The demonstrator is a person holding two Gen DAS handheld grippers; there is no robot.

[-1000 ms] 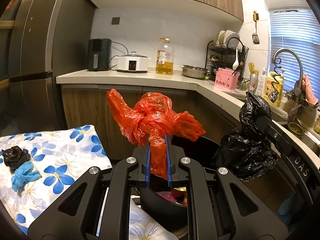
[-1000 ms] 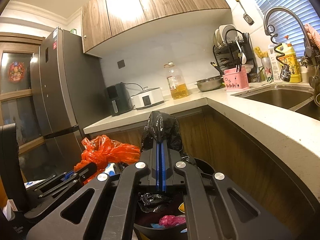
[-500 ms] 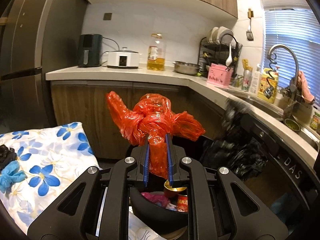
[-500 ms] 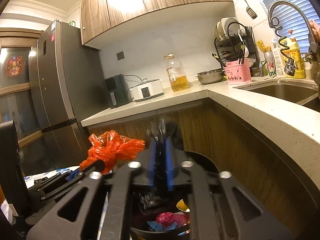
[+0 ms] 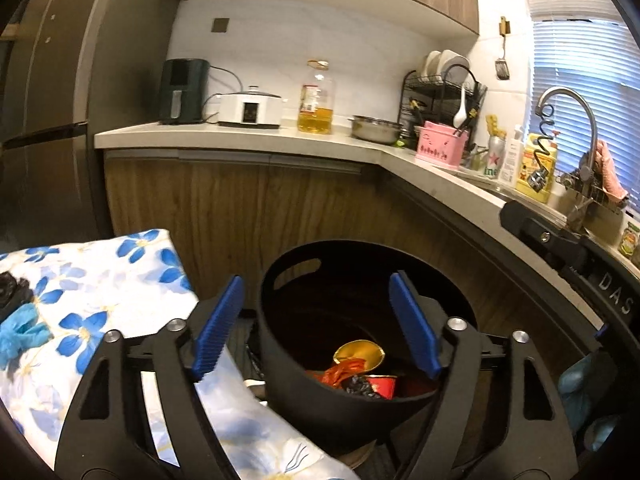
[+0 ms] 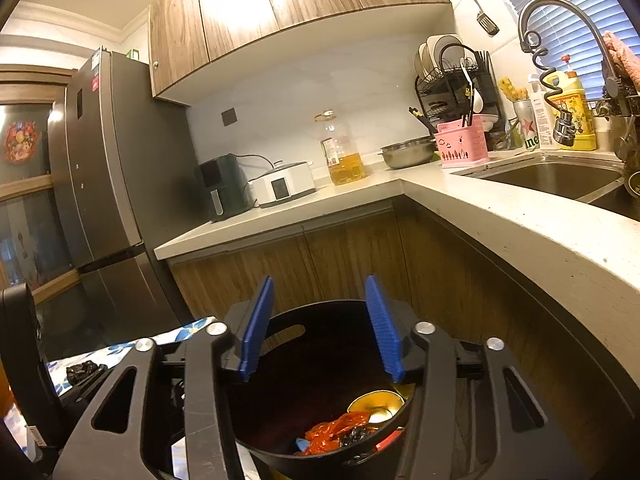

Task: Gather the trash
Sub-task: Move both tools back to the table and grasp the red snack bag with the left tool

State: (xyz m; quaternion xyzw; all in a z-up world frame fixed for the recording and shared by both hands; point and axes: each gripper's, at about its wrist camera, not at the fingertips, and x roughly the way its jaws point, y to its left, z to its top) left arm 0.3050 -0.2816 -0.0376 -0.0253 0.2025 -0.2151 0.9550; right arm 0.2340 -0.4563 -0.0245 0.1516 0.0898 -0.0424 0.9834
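- two grippers hang over a black bin (image 5: 320,404) on the floor by the wooden cabinets, both tipped a little downward.
- left gripper (image 5: 316,326): its blue pads (image 5: 218,326) stand wide apart, having just been opening, with nothing between them; only the bin's mouth shows in the gap.
- right gripper (image 6: 318,328): its jaws are apart too, though less widely, and have just been opening; nothing is pinched between them.
- orange bag (image 6: 334,432) lies crumpled at the bottom of the bin, touching a black bag (image 6: 356,436) just beside it.
- a round gold lid (image 6: 376,406) and a red can (image 5: 380,386) sit in the bin next to the bags.
- left of the bin, a white cloth with blue flowers (image 5: 100,292) carries a small black wad (image 5: 10,294) and a blue wad (image 5: 20,332), both well apart from the bin.
- behind, the counter (image 6: 440,196) holds a bottle of oil (image 6: 340,152), a white cooker (image 6: 284,184) and a pink caddy (image 6: 460,146); the sink (image 6: 552,176) is to the right.
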